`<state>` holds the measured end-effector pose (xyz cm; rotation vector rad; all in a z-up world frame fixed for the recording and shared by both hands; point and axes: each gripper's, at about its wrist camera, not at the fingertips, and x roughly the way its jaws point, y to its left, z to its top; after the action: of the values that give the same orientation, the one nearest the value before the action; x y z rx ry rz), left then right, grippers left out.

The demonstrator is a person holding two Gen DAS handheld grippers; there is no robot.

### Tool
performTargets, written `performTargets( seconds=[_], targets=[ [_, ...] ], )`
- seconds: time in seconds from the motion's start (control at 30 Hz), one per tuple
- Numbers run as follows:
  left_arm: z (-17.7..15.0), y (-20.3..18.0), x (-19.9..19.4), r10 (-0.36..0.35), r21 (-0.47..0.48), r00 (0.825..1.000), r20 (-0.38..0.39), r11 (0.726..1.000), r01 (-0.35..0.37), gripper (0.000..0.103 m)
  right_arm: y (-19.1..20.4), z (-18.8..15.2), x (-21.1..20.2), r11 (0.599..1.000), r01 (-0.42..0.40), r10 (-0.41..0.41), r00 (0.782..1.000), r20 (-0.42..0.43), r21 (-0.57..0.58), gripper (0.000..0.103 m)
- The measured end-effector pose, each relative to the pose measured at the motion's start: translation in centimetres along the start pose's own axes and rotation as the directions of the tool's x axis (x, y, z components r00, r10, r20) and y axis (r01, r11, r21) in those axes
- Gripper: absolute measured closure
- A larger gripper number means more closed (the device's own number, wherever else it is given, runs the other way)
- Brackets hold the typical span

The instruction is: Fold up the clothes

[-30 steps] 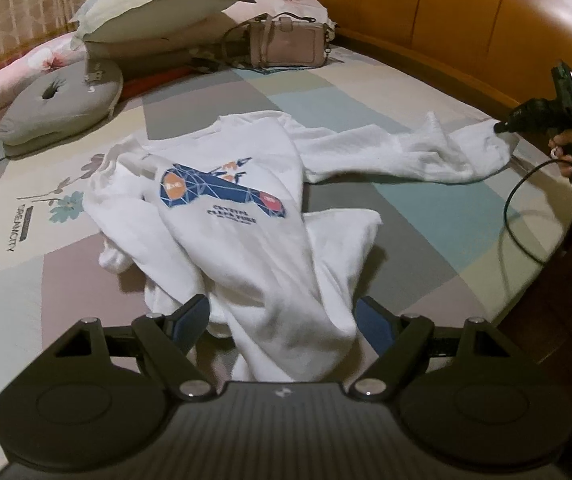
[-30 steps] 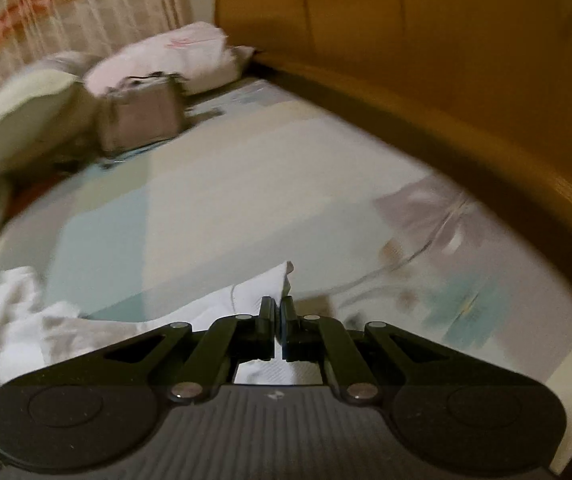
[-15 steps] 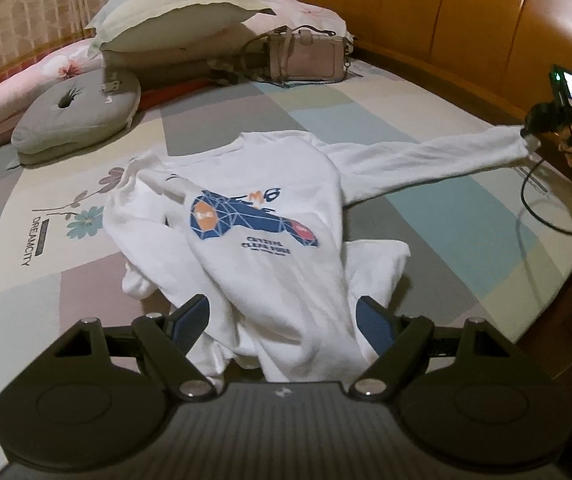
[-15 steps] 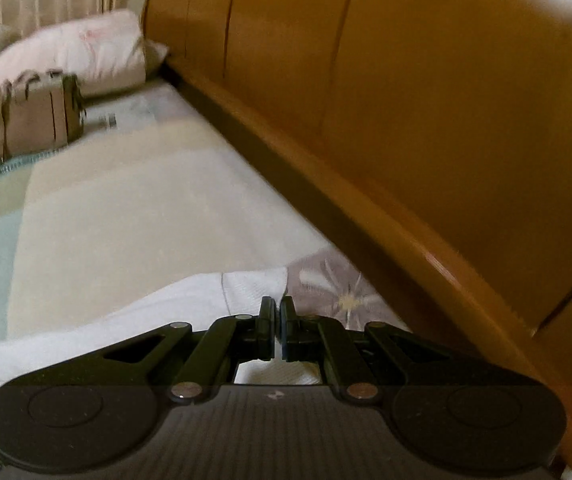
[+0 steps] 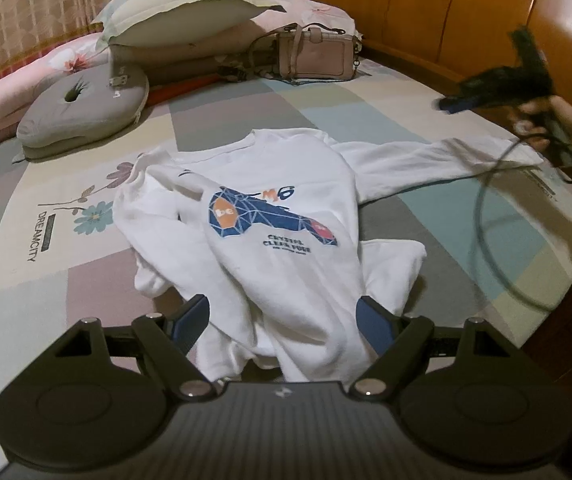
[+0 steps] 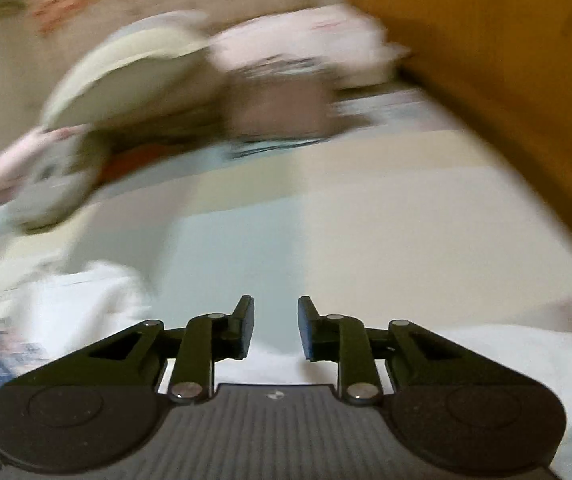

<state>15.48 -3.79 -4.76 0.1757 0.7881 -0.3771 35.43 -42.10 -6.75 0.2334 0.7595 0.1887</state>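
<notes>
I am seeing the white sweatshirt [image 5: 286,236] lying rumpled on the bed [image 5: 26,288], 1 sleeve [image 5: 438,160] stretched toward the headboard [image 5: 466,28]. My left gripper [image 5: 284,322] is hovering at its hem, fingers [image 5: 192,320] spread wide around the cloth without pressing it. My right gripper [image 6: 276,328] is opening above the sleeve, nothing between its fingers [image 6: 246,328].
</notes>
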Motion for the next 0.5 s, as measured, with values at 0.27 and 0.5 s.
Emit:
performTargets(
  seconds=[0.27,0.5],
  targets=[
    [0.1,2.2,0.2,0.014,-0.031,1.000,-0.015,0.999,-0.014,0.022,8.6,0.5,10.4,0.981,-0.145,0.124,0.979,-0.159,-0.127,0.060],
    [0.8,3.9,1.2,-0.022,-0.055,1.000,-0.020,0.998,0.021,0.022,10.7,0.5,14.2,0.962,-0.152,0.103,0.972,-0.212,-0.227,0.057]
  ],
)
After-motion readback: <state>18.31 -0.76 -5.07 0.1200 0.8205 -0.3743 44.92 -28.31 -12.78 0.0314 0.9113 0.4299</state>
